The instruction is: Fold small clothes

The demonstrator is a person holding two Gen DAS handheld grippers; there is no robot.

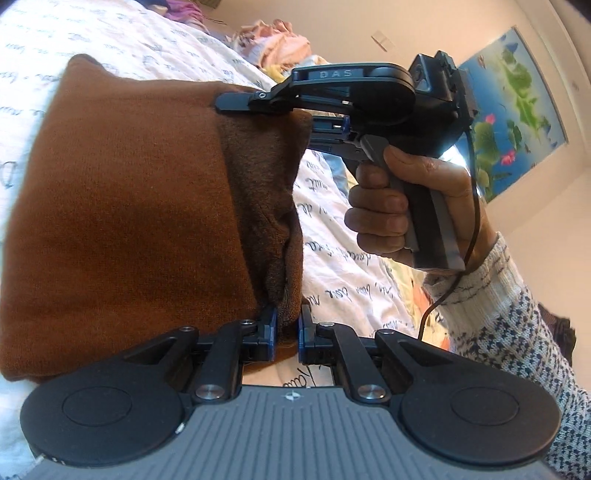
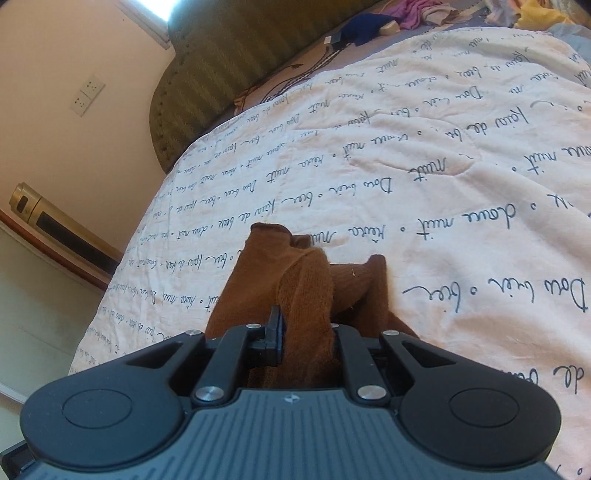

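My left tool (image 1: 285, 332) is pinched onto a thick edge of the brown garment (image 1: 129, 221), its 2 blue-padded fingers (image 1: 271, 326) pressing the bunched cloth between them. The garment spreads ahead of and to the left of this tool, lying folded over on the bed's white quilt (image 1: 343, 236), which is printed with dark script. Beyond it, at the far edge of the cloth, my right tool (image 1: 317, 122) comes in from the right, gripped by my hand (image 1: 399, 199) in a knitted sleeve (image 1: 517, 325), with its upper finger lying over the garment's top edge.

From my right tool's (image 2: 306, 332) own camera, a ridge of the brown garment (image 2: 303, 291) runs straight between the fingers and back toward the body; this tool is clamped on that fold. More brown cloth lies just ahead of it on the quilt (image 2: 443, 184). Far past the quilt sit a green headboard (image 2: 229, 66) and some loose clothes (image 2: 417, 11).
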